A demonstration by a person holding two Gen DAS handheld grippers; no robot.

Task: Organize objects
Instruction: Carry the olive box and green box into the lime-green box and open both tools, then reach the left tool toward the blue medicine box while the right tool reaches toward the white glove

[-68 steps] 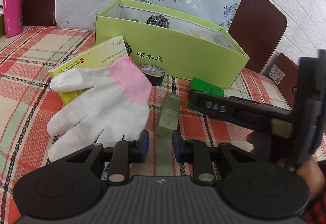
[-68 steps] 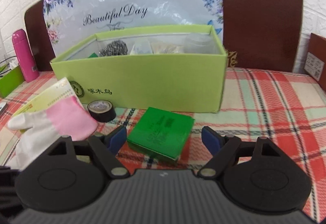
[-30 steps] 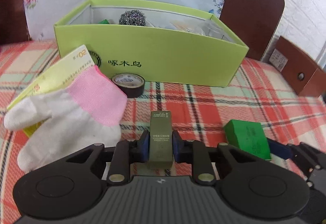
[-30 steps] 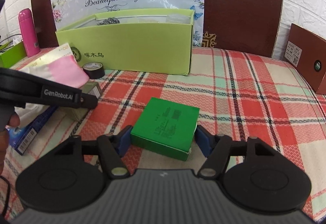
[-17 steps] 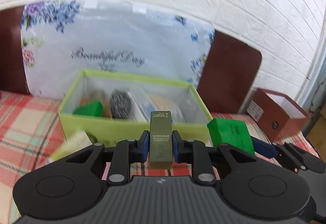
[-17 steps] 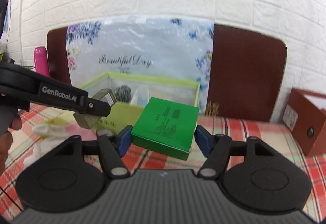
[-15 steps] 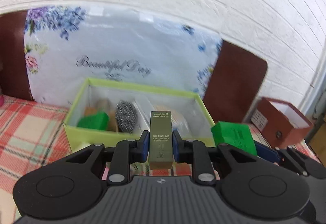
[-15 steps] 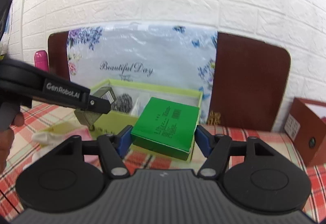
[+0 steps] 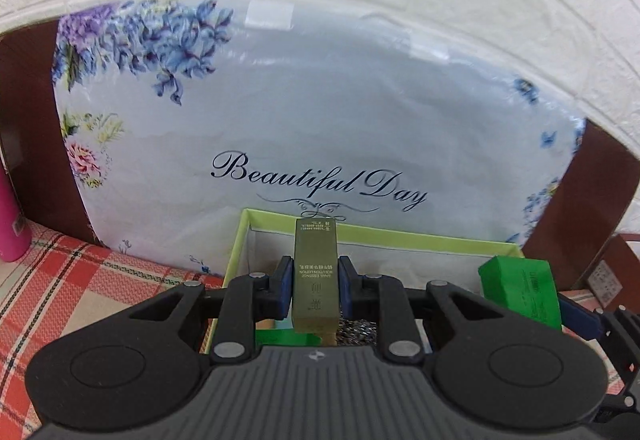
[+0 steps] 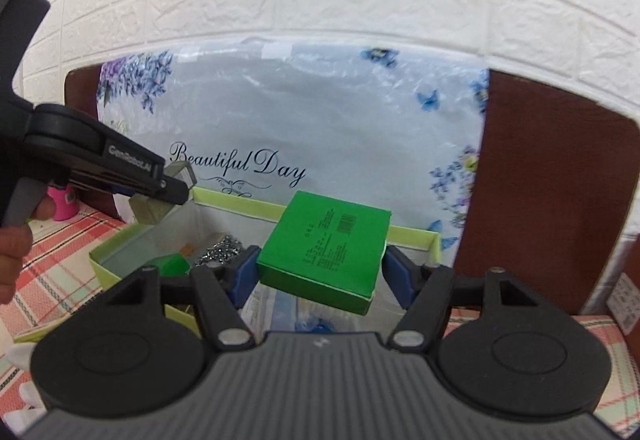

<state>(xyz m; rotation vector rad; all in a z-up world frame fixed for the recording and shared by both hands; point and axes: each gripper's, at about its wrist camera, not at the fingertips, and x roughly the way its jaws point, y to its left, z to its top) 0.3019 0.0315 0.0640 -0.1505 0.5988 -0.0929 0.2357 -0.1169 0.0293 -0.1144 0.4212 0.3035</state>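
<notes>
Fingers of the left gripper [image 9: 312, 290] are clamped on an olive carton [image 9: 315, 276], held upright over the left end of the lime-green storage box [image 9: 400, 240]. The right gripper [image 10: 322, 272] has its fingers pressed against both sides of a flat green box [image 10: 324, 250], held above the same box's open top. Inside lie a steel scourer [image 10: 218, 250] and another green packet [image 10: 170, 264].

We get bright, even light, fisheye bending at the edges, and glare on the plastic bag [image 10: 320, 127].
</notes>
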